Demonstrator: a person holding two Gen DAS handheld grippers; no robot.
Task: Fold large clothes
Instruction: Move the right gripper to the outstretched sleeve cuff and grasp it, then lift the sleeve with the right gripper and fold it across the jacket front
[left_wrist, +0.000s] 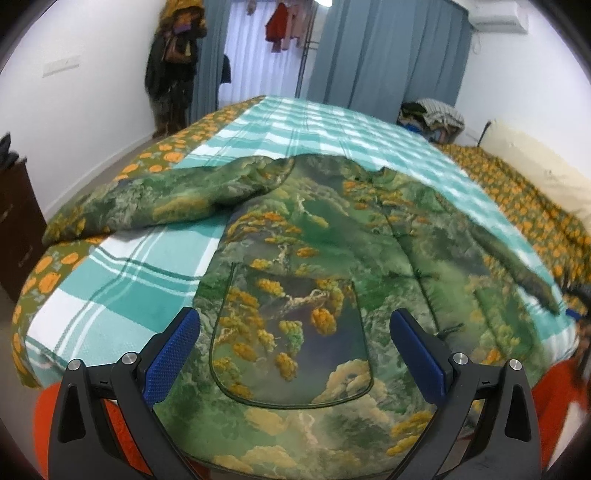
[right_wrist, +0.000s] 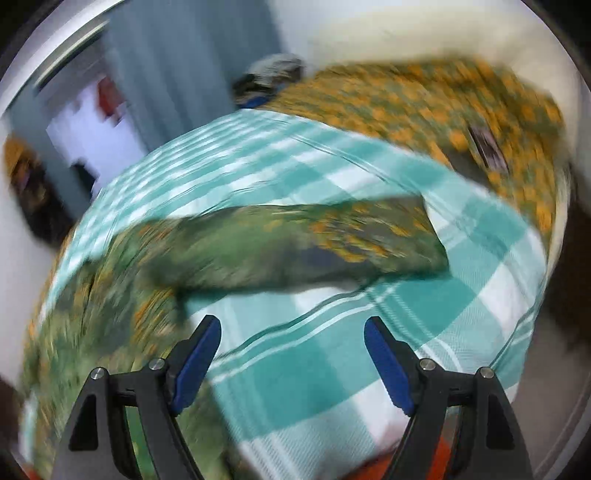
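**Left wrist view: patterned jacket spread on the bed, both grippers empty**

Left wrist view shows a large green jacket (left_wrist: 332, 258) printed with trees, clouds and orange foliage, lying flat on a teal-and-white checked blanket (left_wrist: 140, 280) that covers the bed. Its body faces the camera, with a big rounded patch pocket (left_wrist: 291, 339) near the hem. One sleeve (left_wrist: 155, 199) stretches out to the left across the blanket; the other sleeve (right_wrist: 295, 243) runs off to the right and appears, heavily blurred, in the right wrist view.

The left gripper (left_wrist: 295, 350) hangs just above the jacket's lower front, its blue-padded fingers (left_wrist: 173, 354) spread wide with nothing between them. The right gripper (right_wrist: 291, 358) is likewise spread apart and empty, over bare blanket just beside the jacket's edge.

Under the blanket lies an orange-flowered bedsheet (left_wrist: 535, 206). Beyond the bed hang blue-grey curtains (left_wrist: 388, 51), and clothes (left_wrist: 173, 66) hang against the white wall at the left.
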